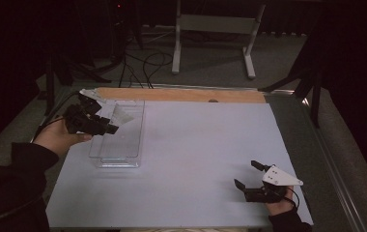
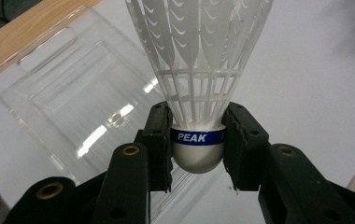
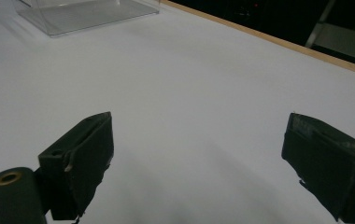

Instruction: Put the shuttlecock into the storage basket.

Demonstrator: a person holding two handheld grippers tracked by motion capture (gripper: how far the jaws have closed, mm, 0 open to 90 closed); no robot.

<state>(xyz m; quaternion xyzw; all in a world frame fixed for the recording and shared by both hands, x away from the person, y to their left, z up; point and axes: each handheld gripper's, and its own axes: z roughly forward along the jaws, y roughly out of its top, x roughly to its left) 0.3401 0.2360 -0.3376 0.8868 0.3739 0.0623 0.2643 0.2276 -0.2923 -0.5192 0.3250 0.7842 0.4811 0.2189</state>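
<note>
Shuttlecock (image 2: 198,84) time at the counter (image 1: 196,159). It sits in the left hand-held gripper (image 2: 197,144), squeezed by the round white nose with the blue band, and the feather skirt points away from the hand.

That birdie looks very light. The nose seems firm, so that is the good spot to pinch, and that is where the jaws press now, one on each side. The skirt is thin and full of little holes, so I think it would bend or crack if squeezed. It is better left alone. The nose is smooth and round too, so it could slip out if the grip goes loose.

From up high, the left hand-held gripper (image 1: 110,126) is over the clear tray (image 1: 119,157) at the far left of the counter. The white skirt (image 1: 121,115) pokes out over the tray. I think it hangs just above the tray and does not touch it, but the picture is dark and small there, so I cannot be sure.

The right hand-held gripper (image 1: 246,175) rests near the front right edge, well apart from the tray. Its jaws stand wide with nothing between them, just bare white counter (image 3: 189,93).
</note>
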